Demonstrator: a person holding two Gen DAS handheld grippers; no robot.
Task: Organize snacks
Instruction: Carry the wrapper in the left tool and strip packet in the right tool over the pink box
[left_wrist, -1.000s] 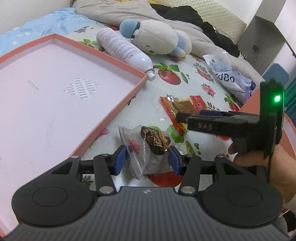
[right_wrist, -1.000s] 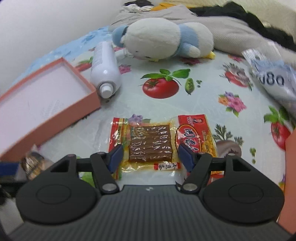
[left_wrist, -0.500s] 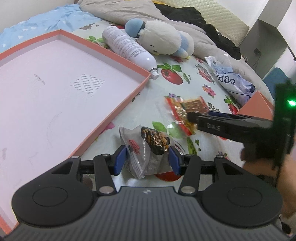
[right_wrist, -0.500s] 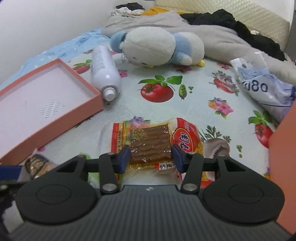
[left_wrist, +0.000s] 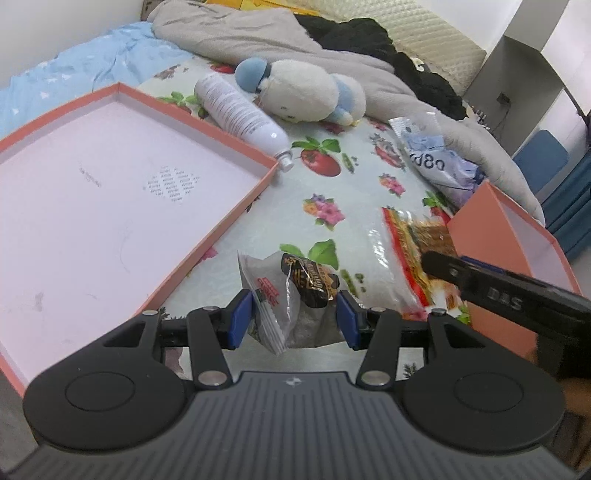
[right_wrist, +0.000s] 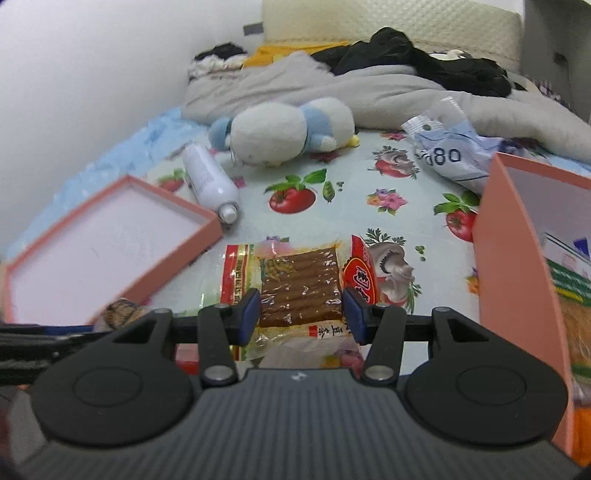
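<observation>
Clear snack packet (left_wrist: 291, 295) between left fingers (left_wrist: 242, 318), dried-tofu pack (right_wrist: 299, 288) between right fingers (right_wrist: 248, 314)

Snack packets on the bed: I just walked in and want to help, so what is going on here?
A person is sorting snacks with two handheld grippers. The left gripper is shut on a clear snack packet. The right gripper is shut on a red and yellow snack pack. A shallow pink lid lies at left, a pink box already holding snacks at right.

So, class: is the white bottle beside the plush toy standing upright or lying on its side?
Lying on its side. The white bottle rests lengthwise on the bedsheet, its nozzle pointing toward the shallow pink box.
</observation>
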